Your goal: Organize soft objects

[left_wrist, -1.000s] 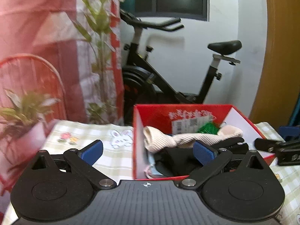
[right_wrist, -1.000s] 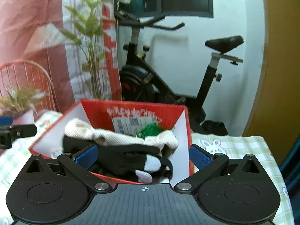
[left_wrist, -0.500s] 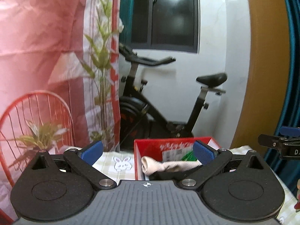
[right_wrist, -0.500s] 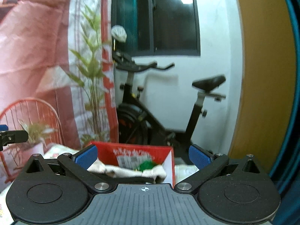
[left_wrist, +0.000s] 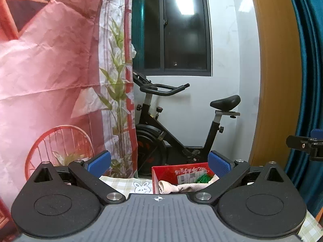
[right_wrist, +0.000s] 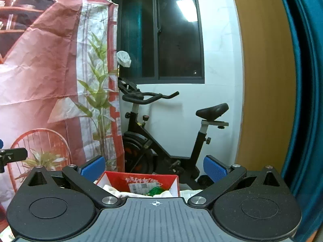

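A red box (left_wrist: 159, 176) (right_wrist: 150, 177) sits low in both views, partly hidden behind the gripper bodies. A cream cloth (left_wrist: 171, 187) (right_wrist: 115, 191) and something green (left_wrist: 201, 179) (right_wrist: 154, 190) lie inside it. My left gripper (left_wrist: 159, 162) is open and holds nothing, raised above and behind the box. My right gripper (right_wrist: 154, 167) is likewise open and holds nothing, raised behind the box. The right gripper's finger (left_wrist: 302, 146) shows at the right edge of the left wrist view; the left gripper's finger (right_wrist: 12, 155) shows at the left edge of the right wrist view.
The box stands on a checked tablecloth (left_wrist: 121, 183) with a rabbit print. Behind it are an exercise bike (left_wrist: 173, 133) (right_wrist: 161, 139), a pink printed backdrop (left_wrist: 50, 80) (right_wrist: 40, 70), a dark window (left_wrist: 181, 30), a wooden panel (left_wrist: 276, 80) and a teal curtain (right_wrist: 302, 80).
Both grippers have risen and tilted up, away from the box. The box and its cloths have dropped to the bottom of both views. Both grippers stay open.
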`<state>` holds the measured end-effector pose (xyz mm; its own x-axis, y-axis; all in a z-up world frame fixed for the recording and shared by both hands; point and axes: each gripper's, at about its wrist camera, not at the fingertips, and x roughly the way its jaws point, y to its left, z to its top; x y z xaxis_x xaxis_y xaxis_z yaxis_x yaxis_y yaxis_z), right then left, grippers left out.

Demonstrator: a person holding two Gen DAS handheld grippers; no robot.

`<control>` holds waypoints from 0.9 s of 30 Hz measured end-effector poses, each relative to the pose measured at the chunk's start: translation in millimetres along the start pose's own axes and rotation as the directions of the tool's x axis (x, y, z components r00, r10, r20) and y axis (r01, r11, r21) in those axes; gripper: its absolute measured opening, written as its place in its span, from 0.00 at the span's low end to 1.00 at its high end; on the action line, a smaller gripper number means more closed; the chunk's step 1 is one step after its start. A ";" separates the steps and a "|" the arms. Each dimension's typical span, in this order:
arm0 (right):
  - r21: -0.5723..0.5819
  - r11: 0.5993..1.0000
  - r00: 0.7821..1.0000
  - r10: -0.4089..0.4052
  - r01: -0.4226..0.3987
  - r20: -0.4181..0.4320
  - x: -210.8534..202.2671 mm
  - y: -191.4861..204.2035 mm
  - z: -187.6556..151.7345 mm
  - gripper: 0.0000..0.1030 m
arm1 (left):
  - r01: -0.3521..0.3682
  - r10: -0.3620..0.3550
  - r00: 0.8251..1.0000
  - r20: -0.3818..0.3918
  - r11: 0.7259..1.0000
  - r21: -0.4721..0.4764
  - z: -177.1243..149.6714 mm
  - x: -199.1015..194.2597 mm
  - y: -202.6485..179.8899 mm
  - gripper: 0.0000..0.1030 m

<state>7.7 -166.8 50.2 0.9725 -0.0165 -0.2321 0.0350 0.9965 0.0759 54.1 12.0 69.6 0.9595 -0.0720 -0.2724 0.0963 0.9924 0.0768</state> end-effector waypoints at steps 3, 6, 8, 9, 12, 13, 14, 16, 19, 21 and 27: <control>0.000 1.000 1.000 0.002 -0.002 -0.006 -7.9 1.0 -1.3 1.00 | -0.010 0.010 1.000 0.001 1.000 0.014 -0.9 -3.9 -1.4 1.00; -0.006 1.000 1.000 -0.006 0.005 -0.014 -10.6 1.1 -4.1 1.00 | 0.000 0.000 1.000 0.001 1.000 0.000 -1.4 -4.7 -1.1 1.00; -0.003 1.000 1.000 -0.008 0.008 -0.022 -9.7 0.6 -5.8 1.00 | 0.008 -0.008 1.000 0.000 1.000 -0.002 -2.4 -4.6 -0.2 1.00; -0.002 1.000 1.000 -0.010 0.010 -0.024 -9.4 0.2 -6.3 1.00 | 0.006 -0.006 1.000 -0.001 1.000 0.001 -2.6 -4.1 -1.0 1.00; 0.000 1.000 1.000 -0.014 0.014 -0.023 -8.0 0.4 -7.0 1.00 | 0.008 -0.008 1.000 -0.008 1.000 0.001 -4.0 -2.2 1.9 1.00; 0.001 1.000 1.000 -0.015 0.015 -0.024 -8.1 0.2 -7.1 1.00 | 0.010 -0.010 1.000 -0.011 1.000 -0.001 -4.4 -1.7 2.7 1.00; 0.001 1.000 1.000 -0.017 0.017 -0.025 -8.1 0.1 -7.4 1.00 | 0.010 -0.010 1.000 -0.013 1.000 -0.003 -4.7 -1.8 3.2 1.00; 0.002 1.000 0.999 -0.017 0.017 -0.029 -7.1 -0.1 -8.4 1.00 | 0.009 -0.009 1.000 -0.015 1.000 -0.008 -5.0 -1.3 4.8 1.00; 0.003 1.000 0.999 -0.020 0.020 -0.031 -5.5 -0.5 -8.1 1.00 | 0.011 -0.011 1.000 -0.014 1.000 -0.012 -4.7 -1.8 5.4 1.00; 0.005 1.000 0.999 -0.024 0.024 -0.030 -5.6 -0.9 -7.8 1.00 | 0.011 -0.011 1.000 -0.015 1.000 -0.009 -4.6 -1.6 5.7 1.00; 0.008 1.000 0.999 -0.019 0.019 -0.032 -6.2 -3.1 -9.1 1.00 | 0.019 -0.019 0.999 -0.025 1.000 -0.015 -5.9 -0.7 7.2 1.00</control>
<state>-0.6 -169.0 42.5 0.9638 -0.0323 -0.2647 0.0552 0.9953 0.0793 52.5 19.9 64.6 0.9504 -0.0888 -0.2979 0.1105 0.9922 0.0569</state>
